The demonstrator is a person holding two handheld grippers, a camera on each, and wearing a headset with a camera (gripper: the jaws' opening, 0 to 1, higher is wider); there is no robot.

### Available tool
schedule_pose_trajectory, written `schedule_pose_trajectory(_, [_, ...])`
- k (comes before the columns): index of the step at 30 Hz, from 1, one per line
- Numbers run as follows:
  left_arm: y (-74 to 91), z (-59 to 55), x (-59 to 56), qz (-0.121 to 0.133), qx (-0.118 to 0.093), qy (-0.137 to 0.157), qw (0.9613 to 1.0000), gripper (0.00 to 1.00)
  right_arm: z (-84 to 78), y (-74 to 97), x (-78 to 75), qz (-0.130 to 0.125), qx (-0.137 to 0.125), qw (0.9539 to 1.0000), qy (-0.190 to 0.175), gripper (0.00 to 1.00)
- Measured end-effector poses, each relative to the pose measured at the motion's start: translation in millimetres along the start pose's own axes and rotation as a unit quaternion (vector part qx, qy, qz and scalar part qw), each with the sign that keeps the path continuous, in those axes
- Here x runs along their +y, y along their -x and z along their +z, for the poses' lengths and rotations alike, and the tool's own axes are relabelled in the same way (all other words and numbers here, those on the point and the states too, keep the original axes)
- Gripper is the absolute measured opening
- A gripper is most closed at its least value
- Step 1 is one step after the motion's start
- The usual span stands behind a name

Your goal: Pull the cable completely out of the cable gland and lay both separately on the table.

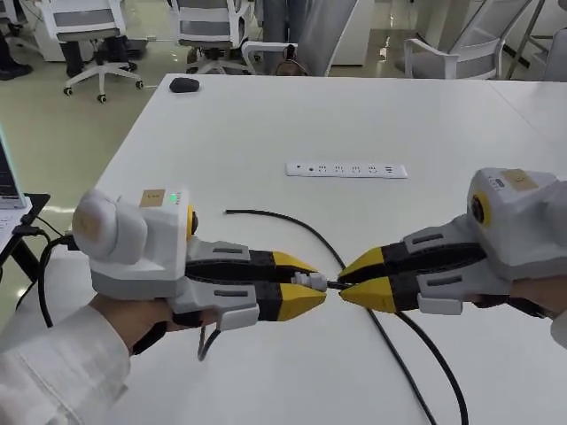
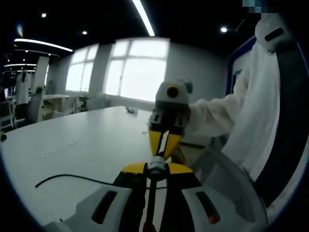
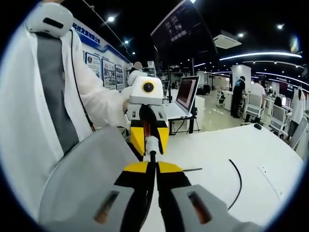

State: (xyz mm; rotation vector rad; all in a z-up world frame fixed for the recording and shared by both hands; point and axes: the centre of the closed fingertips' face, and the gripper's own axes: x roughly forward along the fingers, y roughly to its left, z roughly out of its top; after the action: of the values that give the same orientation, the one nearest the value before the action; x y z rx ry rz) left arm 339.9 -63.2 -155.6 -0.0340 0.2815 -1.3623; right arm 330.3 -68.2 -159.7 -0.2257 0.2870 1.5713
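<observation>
**Head view:** At the near left of the table [image 1: 266, 124], the left gripper [image 1: 319, 283] is clenched on the pale cable gland [image 1: 308, 281]. The right gripper [image 1: 344, 284] meets it tip to tip, its jaws clamped on the black cable [image 1: 292, 221] just beside the gland. The cable trails far-left and near-right across the table.

**Left gripper view:** The gland sits between this gripper's own yellow tips.

**Right gripper view:** The jaws are closed on the cable, with the gland just ahead.

**Assessment:** The extraction step is in hand and the cable appears not yet withdrawn. The next move calls for drawing the grippers apart along the cable's line.

Black cable [image 1: 282, 220], whitish gland [image 1: 310, 281], white table [image 1: 354, 115], and the left gripper [image 1: 322, 283] and right gripper [image 1: 344, 284] are both grey-black with yellow tips.
</observation>
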Motion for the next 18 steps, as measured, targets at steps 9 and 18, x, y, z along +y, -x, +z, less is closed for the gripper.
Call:
schedule_pose_trajectory(9, [0.0,-2.9,2.1,0.004,0.006,-0.002,1.0,0.16,-4.7,-2.6,-1.9,-0.002,0.002,1.0,0.005,0.03])
schedule_pose_trajectory(18, [4.0,-8.7,6.5,0.012,0.011,0.002,0.9999,0.16,-23.6,8.9,-7.2,-0.011,0.018,0.9998,0.0,0.03])
